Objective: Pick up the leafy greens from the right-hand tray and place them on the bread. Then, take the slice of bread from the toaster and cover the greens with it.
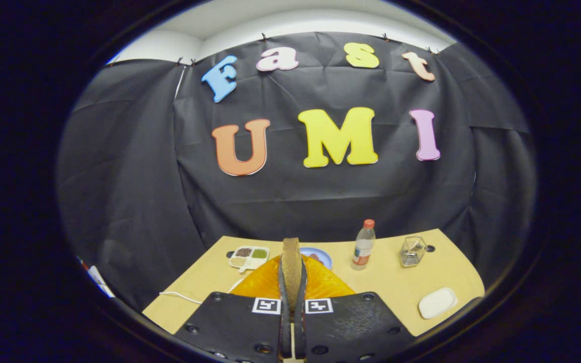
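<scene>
A slice of bread (291, 254) stands on edge, its brown crust facing me, pinched between my two fingers. My gripper (291, 282) is shut on it, and the slice sticks out ahead of the fingertips. Right under the bread and fingers lies an orange-yellow body (321, 285), apparently the toaster, with its far part hidden behind the slice. Beyond it on the wooden table (386, 282) sits a blue plate (322, 256) with something reddish on it, half hidden by the bread. I cannot make out any leafy greens.
A white compartment tray (249, 257) with dark and green fillings lies beyond the fingers to the left. A red-capped bottle (363, 244) and a glass jar (412, 251) stand to the right. A white dish (437, 302) lies near right; a white cable (179, 296) runs at left.
</scene>
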The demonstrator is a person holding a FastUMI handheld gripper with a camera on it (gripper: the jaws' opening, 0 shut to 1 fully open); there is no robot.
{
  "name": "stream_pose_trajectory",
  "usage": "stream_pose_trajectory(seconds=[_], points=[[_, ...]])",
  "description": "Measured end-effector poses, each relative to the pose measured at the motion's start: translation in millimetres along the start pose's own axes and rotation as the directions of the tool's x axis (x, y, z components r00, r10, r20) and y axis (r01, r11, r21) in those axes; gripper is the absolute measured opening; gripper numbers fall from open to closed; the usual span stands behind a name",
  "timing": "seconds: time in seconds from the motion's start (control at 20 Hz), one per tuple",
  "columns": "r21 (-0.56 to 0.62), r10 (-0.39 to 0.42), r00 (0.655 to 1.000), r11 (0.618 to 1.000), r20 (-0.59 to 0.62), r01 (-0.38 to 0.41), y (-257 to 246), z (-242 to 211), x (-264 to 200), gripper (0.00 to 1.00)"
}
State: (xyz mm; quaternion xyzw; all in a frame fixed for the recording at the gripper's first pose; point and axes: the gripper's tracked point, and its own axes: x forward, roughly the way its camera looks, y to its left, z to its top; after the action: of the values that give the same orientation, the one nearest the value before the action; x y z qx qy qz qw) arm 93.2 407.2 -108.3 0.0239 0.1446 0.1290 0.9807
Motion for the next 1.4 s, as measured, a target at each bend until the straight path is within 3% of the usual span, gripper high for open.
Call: stream_pose_trajectory(seconds=[0.25, 0.45, 0.9, 1.4], points=[[0.007, -0.055, 0.998, 0.998, -0.011, 0.055, -59, -13, 2, 0.03], [0.008, -0.071, 0.996, 0.997, -0.056, 0.072, -87, -51, 15, 0.03], [0.093, 0.022, 0.972, 0.996, -0.233, 0.000, -73, -173, 61, 0.03], [0.141, -0.022, 0.967, 0.988, -0.252, 0.060, -119, -222, 79, 0.06]])
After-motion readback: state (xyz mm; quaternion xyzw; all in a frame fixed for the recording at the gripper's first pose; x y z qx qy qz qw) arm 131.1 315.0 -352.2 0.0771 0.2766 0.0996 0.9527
